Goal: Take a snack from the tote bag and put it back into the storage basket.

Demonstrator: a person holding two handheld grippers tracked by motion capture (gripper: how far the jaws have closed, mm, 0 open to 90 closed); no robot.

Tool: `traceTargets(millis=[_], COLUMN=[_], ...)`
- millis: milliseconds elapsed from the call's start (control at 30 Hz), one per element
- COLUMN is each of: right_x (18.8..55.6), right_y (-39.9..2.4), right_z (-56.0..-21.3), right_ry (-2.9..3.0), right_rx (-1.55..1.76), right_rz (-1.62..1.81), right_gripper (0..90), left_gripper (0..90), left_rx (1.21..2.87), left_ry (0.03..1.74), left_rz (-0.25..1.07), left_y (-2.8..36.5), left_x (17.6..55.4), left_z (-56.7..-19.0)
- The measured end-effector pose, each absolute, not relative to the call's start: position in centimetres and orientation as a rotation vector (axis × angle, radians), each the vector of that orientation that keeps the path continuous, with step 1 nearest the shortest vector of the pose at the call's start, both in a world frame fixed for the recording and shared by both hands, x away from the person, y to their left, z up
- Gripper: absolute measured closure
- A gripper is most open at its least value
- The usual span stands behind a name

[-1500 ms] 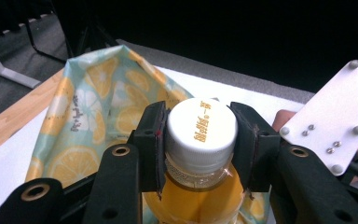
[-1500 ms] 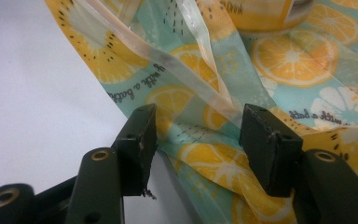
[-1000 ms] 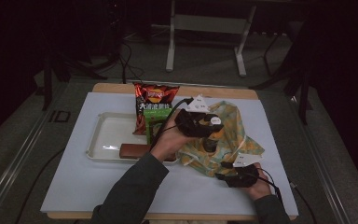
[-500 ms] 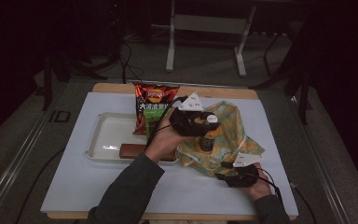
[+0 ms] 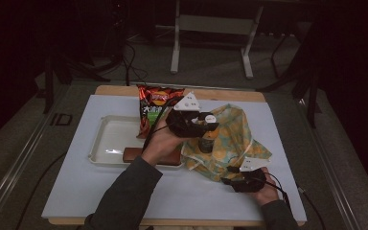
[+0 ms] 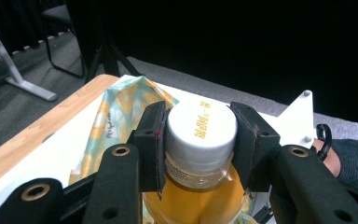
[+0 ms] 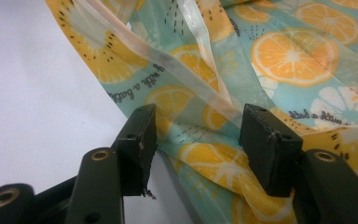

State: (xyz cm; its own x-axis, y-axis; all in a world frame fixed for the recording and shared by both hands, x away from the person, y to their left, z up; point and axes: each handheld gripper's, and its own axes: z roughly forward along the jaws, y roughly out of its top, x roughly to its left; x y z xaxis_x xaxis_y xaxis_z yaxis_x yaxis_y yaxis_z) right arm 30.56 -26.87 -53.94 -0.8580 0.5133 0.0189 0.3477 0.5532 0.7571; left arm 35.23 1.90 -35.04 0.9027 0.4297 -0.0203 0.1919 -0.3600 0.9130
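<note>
Left gripper (image 5: 210, 125) over the middle of the table (image 5: 76, 191), jaws clamped on the white cap of a bottle (image 6: 200, 154) of amber liquid; pads press the cap from both sides in the left gripper view. In the high view the bottle (image 5: 206, 143) stands upright, its lower part down among the folds of the fruit-print bag (image 5: 235, 139) (oranges and lemon slices on pale blue).

Bag lies crumpled right of centre, one corner running toward the near right edge.

Right gripper (image 7: 193, 140) at that near corner of the bag, jaws apart, a fold of the fabric and a clear strap lying between them; pads not pressing it. Seen from above, the right gripper (image 5: 227, 181) rests low by the near edge.

White tray (image 5: 103, 143) left of centre, a brown bar (image 5: 134, 154) against its near rim. Chip bag (image 5: 155, 108) upright at the tray's far right corner, near the far edge.
</note>
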Motion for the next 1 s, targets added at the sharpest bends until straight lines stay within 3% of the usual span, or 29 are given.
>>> traceTargets(millis=[1000], right_x=[30.6], right_y=[-26.9], right_z=[-53.9], right_ry=[2.583], right_rx=[0.728], right_rz=[1.192], right_gripper=[45.7], left_gripper=[58.0], left_rx=[1.929], left_ry=[0.5], left_rz=[0.308], left_y=[6.8], left_x=[34.6], left_z=[-34.9])
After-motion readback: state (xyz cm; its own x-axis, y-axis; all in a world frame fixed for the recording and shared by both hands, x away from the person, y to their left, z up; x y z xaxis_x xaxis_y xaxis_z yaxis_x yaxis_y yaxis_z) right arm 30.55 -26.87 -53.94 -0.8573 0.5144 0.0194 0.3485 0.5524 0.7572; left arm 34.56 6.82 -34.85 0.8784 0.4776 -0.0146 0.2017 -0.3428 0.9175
